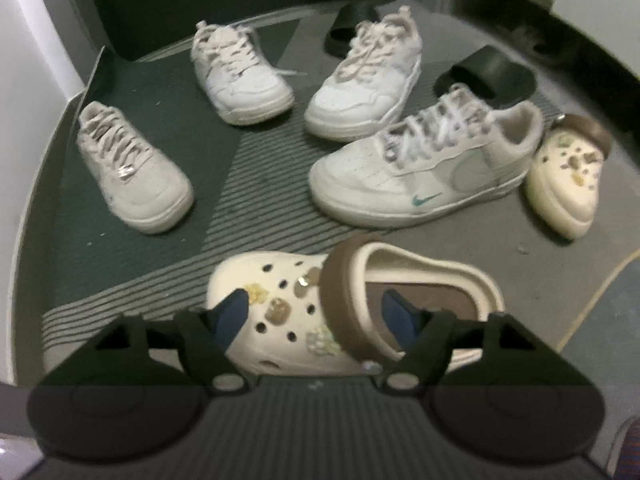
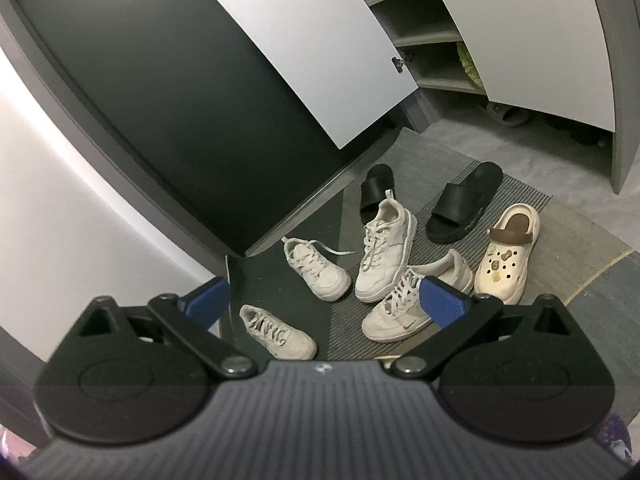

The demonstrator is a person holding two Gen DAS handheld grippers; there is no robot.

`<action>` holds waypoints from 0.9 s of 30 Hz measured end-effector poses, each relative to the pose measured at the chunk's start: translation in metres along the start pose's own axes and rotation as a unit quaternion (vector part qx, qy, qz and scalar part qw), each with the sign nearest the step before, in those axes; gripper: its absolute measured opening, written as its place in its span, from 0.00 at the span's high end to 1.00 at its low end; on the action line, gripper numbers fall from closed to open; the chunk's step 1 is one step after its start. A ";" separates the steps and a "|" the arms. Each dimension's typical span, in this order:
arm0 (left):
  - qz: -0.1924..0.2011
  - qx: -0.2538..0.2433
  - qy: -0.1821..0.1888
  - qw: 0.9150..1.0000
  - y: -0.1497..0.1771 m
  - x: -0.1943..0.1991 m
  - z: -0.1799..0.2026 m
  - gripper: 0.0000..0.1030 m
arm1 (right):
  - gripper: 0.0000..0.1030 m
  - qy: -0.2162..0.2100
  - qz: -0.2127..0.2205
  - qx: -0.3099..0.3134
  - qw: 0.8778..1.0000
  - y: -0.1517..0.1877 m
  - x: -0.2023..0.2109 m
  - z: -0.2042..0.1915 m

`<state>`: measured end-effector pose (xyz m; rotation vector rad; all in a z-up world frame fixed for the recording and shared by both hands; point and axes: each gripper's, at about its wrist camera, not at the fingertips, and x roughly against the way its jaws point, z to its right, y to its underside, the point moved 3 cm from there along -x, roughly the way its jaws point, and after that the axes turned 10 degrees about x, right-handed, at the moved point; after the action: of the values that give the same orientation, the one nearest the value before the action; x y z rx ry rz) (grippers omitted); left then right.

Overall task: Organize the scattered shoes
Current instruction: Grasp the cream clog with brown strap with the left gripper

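Cream clog (image 1: 304, 304) lying crosswise, toe left, heel right, brown strap up

A: What is lying nearest the left wrist camera?

B: A clog (image 1: 352, 304) is lying on the mat (image 1: 248, 184), with four sneakers sitting behind it.

A: And its mate?

B: The other clog (image 1: 568, 184) is sitting at the far right, just beside the sneaker (image 1: 424, 172). Two slides (image 2: 464, 208) are lying behind, nearer the shoe cabinet (image 2: 432, 52).

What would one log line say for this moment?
left gripper: open, fingers straddling cream clog | right gripper: open, holding nothing | shoes scattered
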<state>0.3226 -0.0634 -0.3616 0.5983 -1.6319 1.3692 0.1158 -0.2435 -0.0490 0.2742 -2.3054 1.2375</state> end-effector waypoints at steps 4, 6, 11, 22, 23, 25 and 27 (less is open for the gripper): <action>-0.020 -0.010 -0.013 1.000 0.004 -0.020 0.008 0.17 | 0.00 -0.002 -0.005 -0.007 1.000 0.000 -0.003 0.003; -0.033 -0.016 -0.011 0.999 0.002 -0.035 0.012 0.20 | 0.00 -0.008 -0.010 -0.003 1.000 0.001 -0.004 0.001; -0.022 -0.060 -0.070 0.995 0.001 -0.051 0.018 0.38 | 0.00 -0.013 -0.018 0.005 1.000 0.002 -0.003 -0.002; -0.038 -0.076 -0.090 0.992 0.016 -0.015 -0.002 0.83 | 0.00 0.011 0.002 0.013 1.000 -0.007 0.021 0.016; -0.040 -0.080 -0.090 0.992 0.021 -0.011 -0.007 0.83 | 0.00 0.014 0.004 0.016 1.000 -0.008 0.024 0.018; -0.048 -0.080 -0.092 0.991 0.034 0.001 -0.018 0.83 | 0.00 0.020 0.007 0.024 0.999 -0.011 0.030 0.022; -0.058 -0.080 -0.095 0.991 0.043 0.010 -0.026 0.83 | 0.00 0.025 0.008 0.032 0.999 -0.012 0.034 0.025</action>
<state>0.2908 -0.0255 -0.3753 0.7338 -1.8078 1.1129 0.0837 -0.2691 -0.0342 0.2448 -2.2325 1.3136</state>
